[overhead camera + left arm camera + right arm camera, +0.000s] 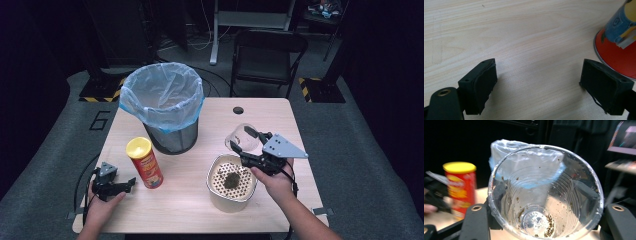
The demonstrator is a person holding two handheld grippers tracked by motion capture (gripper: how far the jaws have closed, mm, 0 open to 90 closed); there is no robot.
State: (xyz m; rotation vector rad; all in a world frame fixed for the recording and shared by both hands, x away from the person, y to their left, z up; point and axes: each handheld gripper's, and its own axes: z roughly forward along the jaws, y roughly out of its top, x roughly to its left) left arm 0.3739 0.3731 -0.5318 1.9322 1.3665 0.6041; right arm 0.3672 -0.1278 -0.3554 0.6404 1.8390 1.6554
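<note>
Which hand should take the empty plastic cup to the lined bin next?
Right. The right claw already grips the clear cup, lifted above the strainer pot, not far from the bin. The left claw sits open on the table by the chip can.

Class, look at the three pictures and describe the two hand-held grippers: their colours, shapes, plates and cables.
Both are black. The left hand-held gripper has two blocky, flat-faced black pads, a brass-coloured eyelet near one jaw, and a small grey plate on top. The right hand-held gripper carries a larger grey three-cornered plate dotted with small holes. A dark cable trails from each. No sleeves show on the forearms.
</note>
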